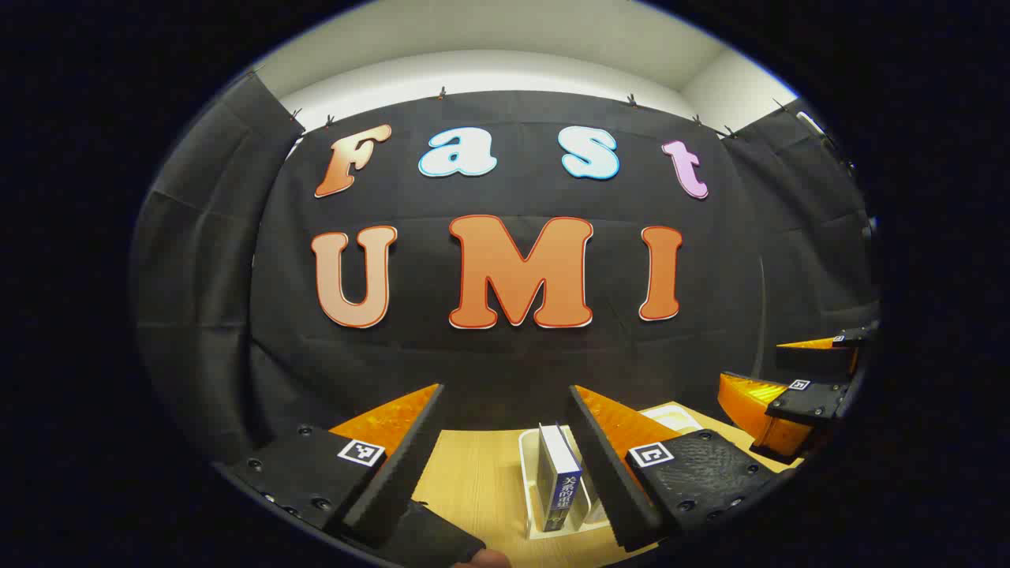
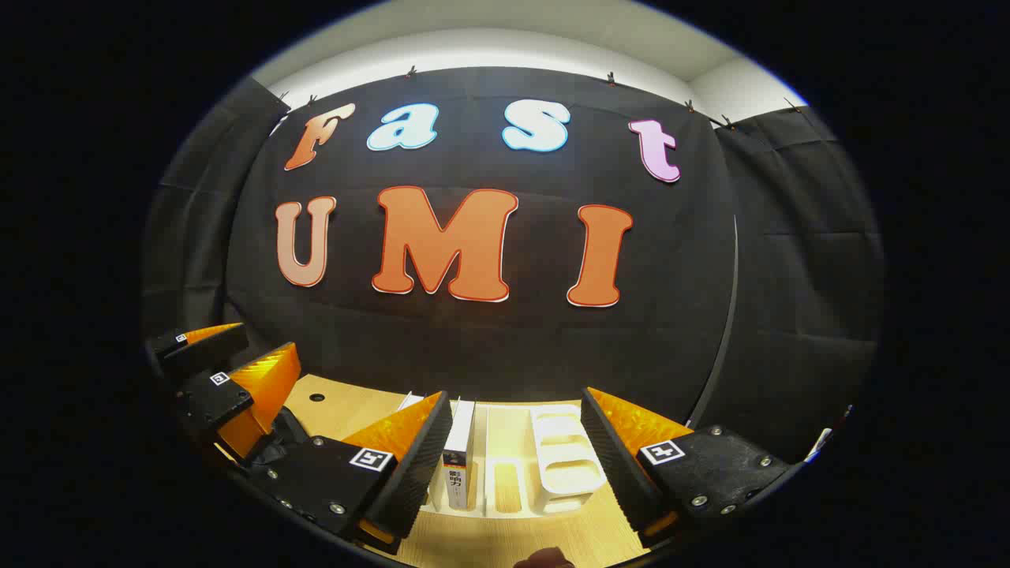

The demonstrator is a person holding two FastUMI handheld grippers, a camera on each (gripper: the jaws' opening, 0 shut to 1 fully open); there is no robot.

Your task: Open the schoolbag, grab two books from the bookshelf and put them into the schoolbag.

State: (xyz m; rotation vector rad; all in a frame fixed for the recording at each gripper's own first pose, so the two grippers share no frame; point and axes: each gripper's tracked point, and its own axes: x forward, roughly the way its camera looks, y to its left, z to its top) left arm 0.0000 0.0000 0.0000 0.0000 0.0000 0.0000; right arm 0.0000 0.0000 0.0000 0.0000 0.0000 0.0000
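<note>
In the left gripper view my left gripper (image 1: 505,394) is open and holds nothing. Beyond its fingers a white wire bookshelf (image 1: 527,473) stands on the wooden table, with a blue-spined book (image 1: 560,485) upright in it, close to the right finger (image 1: 607,465). My right gripper (image 1: 750,364) appears at the right edge, also open. In the right gripper view my right gripper (image 2: 514,394) is open and empty over the same bookshelf (image 2: 564,457). A white-spined book (image 2: 458,457) stands just beside its left finger (image 2: 410,465). The left gripper (image 2: 268,345) hangs at the far left.
The light wooden table (image 2: 347,410) runs to the black cloth wall right behind the bookshelf, and has a small round hole (image 2: 316,397) at its back left. The bookshelf's right slots (image 2: 568,473) hold nothing. A bit of a hand (image 2: 544,558) shows at the bottom edge.
</note>
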